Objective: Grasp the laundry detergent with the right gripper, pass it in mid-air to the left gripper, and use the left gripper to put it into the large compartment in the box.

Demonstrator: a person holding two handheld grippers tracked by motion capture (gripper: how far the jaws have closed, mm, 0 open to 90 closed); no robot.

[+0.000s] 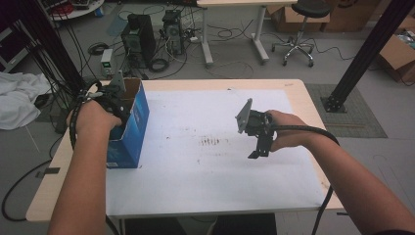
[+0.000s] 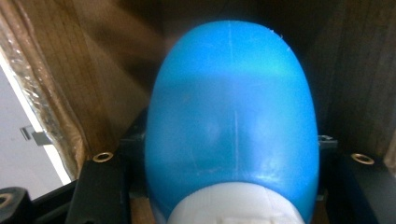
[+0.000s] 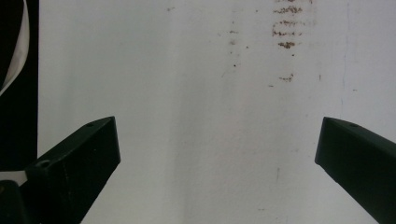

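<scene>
My left tool [image 1: 116, 105] is down inside the blue carton [image 1: 131, 128] at nine o'clock on the worktop [image 1: 205, 147], jaws clamped on a blue bottle [image 2: 232, 126] with a white base. I should lower it straight, clear of the cardboard walls, before letting go. My right tool [image 1: 259, 147] hovers at three o'clock, jaws wide, empty. White scuffed sheet [image 3: 196, 93]; cables and computers on the floor beyond.

the box [image 1: 131, 128] at the surface's left edge was blue outside with plain brown cardboard within. the bottle [image 2: 232, 126] between the left gripper's [image 1: 113, 100] black fingers was bright blue with a white cap end. the surface [image 1: 298, 93] was pale wood under a white sheet [image 1: 205, 171] flecked with brown marks near its middle. the right gripper [image 1: 258, 147] was black.
</scene>
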